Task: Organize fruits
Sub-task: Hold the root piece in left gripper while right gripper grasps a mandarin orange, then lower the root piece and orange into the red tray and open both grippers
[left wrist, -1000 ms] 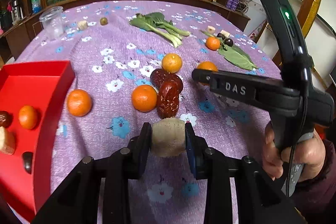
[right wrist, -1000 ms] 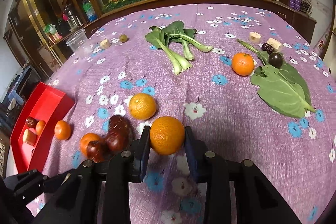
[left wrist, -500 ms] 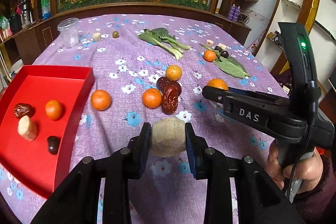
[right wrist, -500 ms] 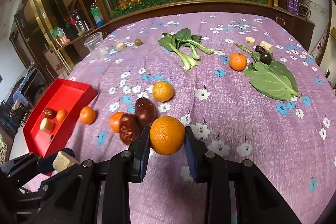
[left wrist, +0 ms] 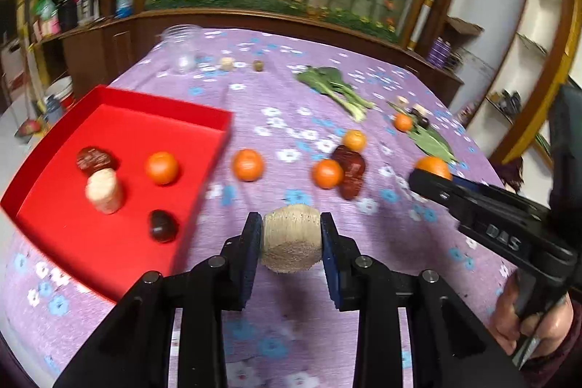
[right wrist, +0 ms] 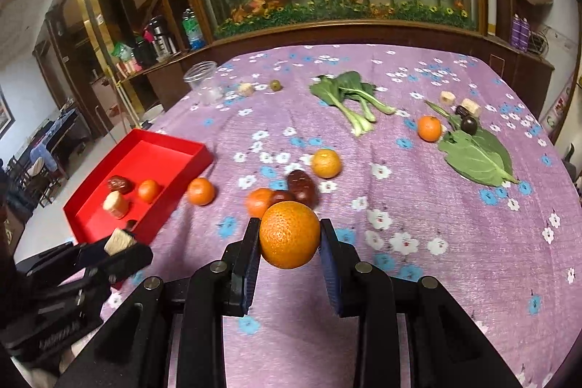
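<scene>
We see the left tool (left wrist: 291, 237) clamped on a beige chunk (left wrist: 291, 240) – the right tool (right wrist: 290, 235) clamped on an orange (right wrist: 289, 234) – both above the tabletop (right wrist: 454, 242).

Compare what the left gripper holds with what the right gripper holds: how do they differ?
The left gripper clamps a tan, rough, cut cylinder chunk; the right gripper clamps a round, glossy, whole orange, which looks slightly wider. Both are held clear of the purple tablecloth.
</scene>
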The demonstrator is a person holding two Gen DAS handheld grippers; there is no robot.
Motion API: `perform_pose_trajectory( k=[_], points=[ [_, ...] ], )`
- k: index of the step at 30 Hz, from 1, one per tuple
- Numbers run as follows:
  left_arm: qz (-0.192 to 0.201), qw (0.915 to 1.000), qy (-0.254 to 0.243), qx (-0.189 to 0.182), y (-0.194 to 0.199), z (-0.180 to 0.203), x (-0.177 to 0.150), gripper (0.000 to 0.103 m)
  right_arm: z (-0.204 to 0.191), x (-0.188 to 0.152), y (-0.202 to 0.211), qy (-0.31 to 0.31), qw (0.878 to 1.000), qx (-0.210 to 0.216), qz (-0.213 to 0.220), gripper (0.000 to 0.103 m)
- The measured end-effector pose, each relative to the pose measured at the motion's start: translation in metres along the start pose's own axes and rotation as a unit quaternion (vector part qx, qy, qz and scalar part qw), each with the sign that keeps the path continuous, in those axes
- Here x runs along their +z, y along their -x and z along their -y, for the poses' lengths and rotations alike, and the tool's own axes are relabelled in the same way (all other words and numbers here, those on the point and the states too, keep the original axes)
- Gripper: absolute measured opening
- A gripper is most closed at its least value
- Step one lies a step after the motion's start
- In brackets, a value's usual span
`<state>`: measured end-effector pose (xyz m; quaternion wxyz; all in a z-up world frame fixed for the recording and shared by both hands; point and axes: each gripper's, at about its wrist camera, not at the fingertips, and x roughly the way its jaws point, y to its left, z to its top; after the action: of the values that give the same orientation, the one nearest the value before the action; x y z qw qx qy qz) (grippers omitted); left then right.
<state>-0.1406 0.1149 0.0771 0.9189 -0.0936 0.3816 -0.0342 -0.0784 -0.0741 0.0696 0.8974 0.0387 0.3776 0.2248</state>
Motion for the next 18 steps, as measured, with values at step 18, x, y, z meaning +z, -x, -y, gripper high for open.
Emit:
perform_pose_trajectory(
  k=[18],
  points=[
    [0.025,0.9898,0.129,0.056,0.017,-0.119,-0.002,0.031,-0.099,0.002,-0.024,0.075,0.995,0.058,-0.021,0.034]
  ],
)
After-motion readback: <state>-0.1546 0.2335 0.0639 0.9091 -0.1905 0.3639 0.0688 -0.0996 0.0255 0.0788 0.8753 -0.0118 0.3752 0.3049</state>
